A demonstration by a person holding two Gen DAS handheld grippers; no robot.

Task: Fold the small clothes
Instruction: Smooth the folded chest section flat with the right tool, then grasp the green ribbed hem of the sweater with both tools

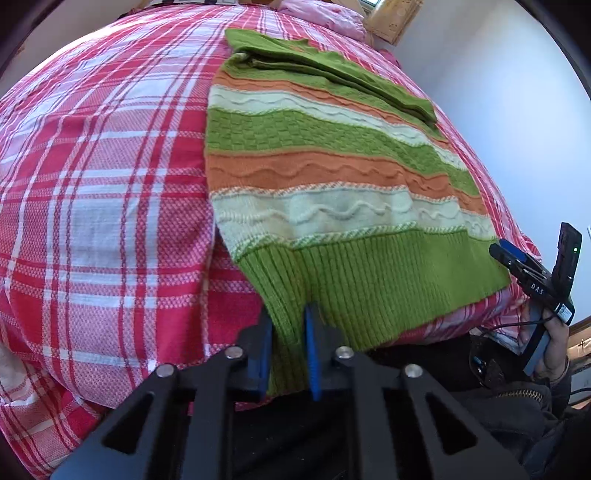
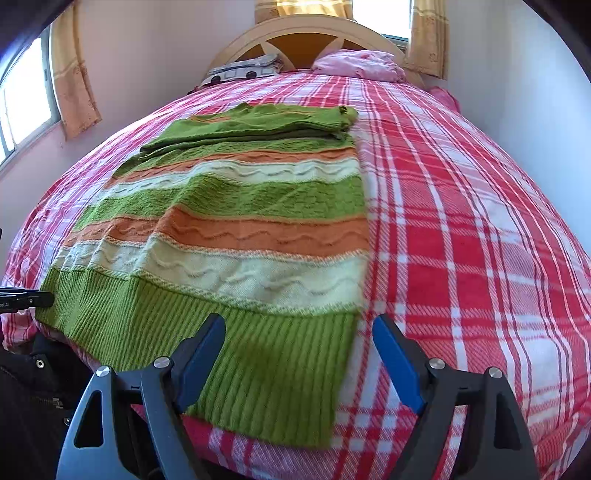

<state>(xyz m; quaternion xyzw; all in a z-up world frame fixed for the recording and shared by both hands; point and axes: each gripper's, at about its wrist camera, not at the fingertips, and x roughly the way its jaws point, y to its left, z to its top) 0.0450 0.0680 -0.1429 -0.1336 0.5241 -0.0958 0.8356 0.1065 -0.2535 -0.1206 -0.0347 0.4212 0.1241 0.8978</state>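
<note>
Closest in the left wrist view, the left gripper (image 1: 290, 350) has its two blue-padded black fingers pinched together on the ribbed green hem of a knitted sweater (image 1: 325, 177), at the hem's left corner where it hangs over the bed's near edge. A narrow fold of the knit is squeezed between the pads.

In the right wrist view, the right gripper (image 2: 299, 360) has its jaws spread wide apart, holding nothing. Its left finger sits over the ribbed hem; its right finger is over bare bedding, with the hem's right corner between the two.

The sweater (image 2: 236, 229) lies flat on the bed, hem nearest, neck farthest. It is thick and soft-looking, with horizontal bands: ribbed green hem, cream with raised wavy lines, orange with the same waves, textured basket-weave green, then cream and orange again. Its plain green sleeves (image 2: 258, 125) are folded across the top.

At the right edge of the left view, a person's hand (image 1: 546, 350) grips the right gripper's handle.

The sweater rests on a woven plaid bedspread (image 2: 461, 229) in red, pink and white. Beyond are a pink pillow (image 2: 358, 64), a patterned pillow (image 2: 243, 72) and a curved pale wooden headboard (image 2: 306, 33). Pale walls, yellow curtains (image 2: 74, 85) and bright windows (image 2: 26, 92) surround the bed.
</note>
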